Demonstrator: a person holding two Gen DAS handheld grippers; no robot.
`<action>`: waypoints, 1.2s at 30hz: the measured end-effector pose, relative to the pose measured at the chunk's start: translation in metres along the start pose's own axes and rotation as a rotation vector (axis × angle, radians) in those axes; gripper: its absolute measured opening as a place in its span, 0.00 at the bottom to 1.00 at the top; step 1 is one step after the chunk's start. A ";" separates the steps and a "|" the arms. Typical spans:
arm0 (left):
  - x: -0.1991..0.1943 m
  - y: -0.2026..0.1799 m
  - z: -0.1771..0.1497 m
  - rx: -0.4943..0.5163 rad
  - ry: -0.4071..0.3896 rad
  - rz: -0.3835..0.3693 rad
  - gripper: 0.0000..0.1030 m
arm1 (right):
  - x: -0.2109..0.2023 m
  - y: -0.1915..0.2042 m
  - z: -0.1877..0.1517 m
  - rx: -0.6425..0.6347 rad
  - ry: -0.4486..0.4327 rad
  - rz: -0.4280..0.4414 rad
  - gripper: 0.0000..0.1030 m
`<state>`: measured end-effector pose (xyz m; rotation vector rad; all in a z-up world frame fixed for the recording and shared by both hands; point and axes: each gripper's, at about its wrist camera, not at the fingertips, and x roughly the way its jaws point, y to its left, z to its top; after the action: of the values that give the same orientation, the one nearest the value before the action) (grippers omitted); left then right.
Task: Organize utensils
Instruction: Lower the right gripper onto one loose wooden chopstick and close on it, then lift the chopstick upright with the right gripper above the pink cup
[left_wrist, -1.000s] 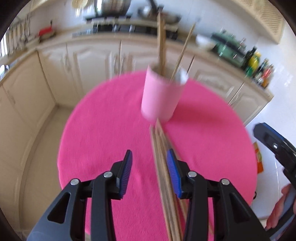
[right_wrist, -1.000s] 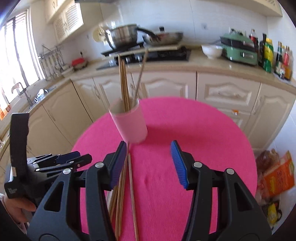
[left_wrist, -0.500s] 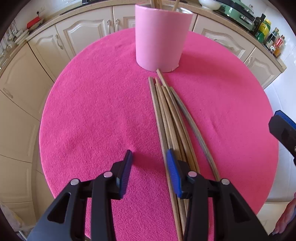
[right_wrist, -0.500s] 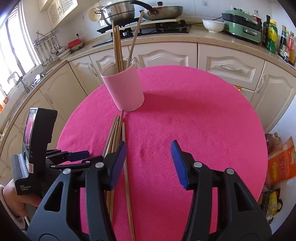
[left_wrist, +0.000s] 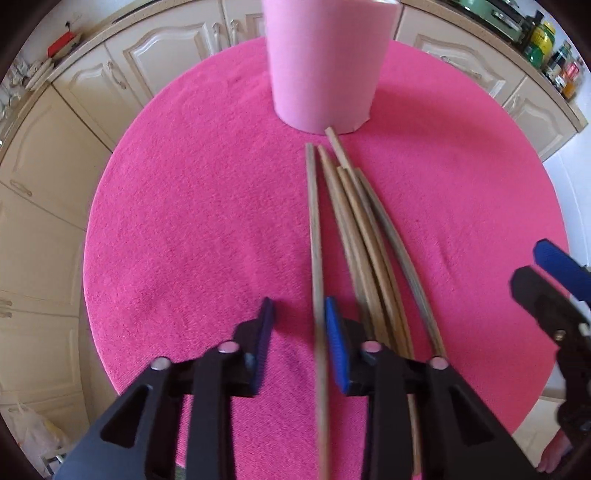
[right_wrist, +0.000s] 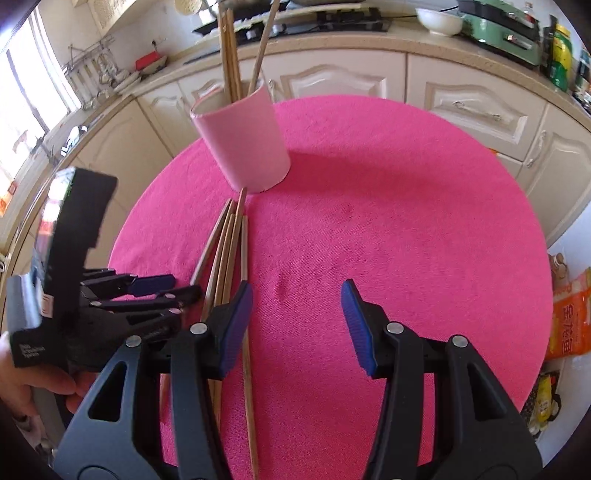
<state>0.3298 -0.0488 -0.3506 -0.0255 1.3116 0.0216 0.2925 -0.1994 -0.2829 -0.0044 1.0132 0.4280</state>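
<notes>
Several wooden chopsticks (left_wrist: 369, 240) (right_wrist: 225, 243) lie in a loose bundle on the pink round table (left_wrist: 184, 221) (right_wrist: 406, 221), in front of a pink cup (left_wrist: 325, 66) (right_wrist: 243, 147). More chopsticks (right_wrist: 229, 48) stand upright in the cup. My left gripper (left_wrist: 299, 336) (right_wrist: 177, 288) points down at the table with its jaws closing. The leftmost chopstick (left_wrist: 314, 221) runs between them against the right pad, with a gap to the left pad. My right gripper (right_wrist: 297, 325) (left_wrist: 554, 266) hovers open to the right of the bundle, and one chopstick (right_wrist: 244, 258) lies just inside its left finger.
Cream cabinets (right_wrist: 461, 107) and a counter curve round the table, with a stove (right_wrist: 332, 18), a white bowl (right_wrist: 439, 20), a green appliance (right_wrist: 506, 33) and bottles (left_wrist: 554, 59). Bags (right_wrist: 569, 325) lie on the floor at the right. A hand (right_wrist: 22, 376) holds the left gripper.
Both grippers have sunk toward the table and tipped downward. The left jaws have narrowed around the leftmost chopstick, which now lies a little apart from the bundle.
</notes>
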 end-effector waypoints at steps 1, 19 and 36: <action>0.000 0.005 0.000 -0.013 0.006 -0.013 0.17 | 0.006 0.004 0.001 -0.022 0.031 -0.007 0.48; 0.004 0.034 0.002 -0.094 0.018 -0.098 0.06 | 0.061 0.044 0.019 -0.185 0.295 -0.007 0.21; -0.005 0.043 -0.003 -0.108 0.007 -0.117 0.06 | 0.066 0.014 0.040 -0.088 0.386 -0.018 0.05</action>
<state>0.3238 -0.0063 -0.3470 -0.1946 1.3133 -0.0069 0.3510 -0.1560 -0.3130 -0.1812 1.3719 0.4655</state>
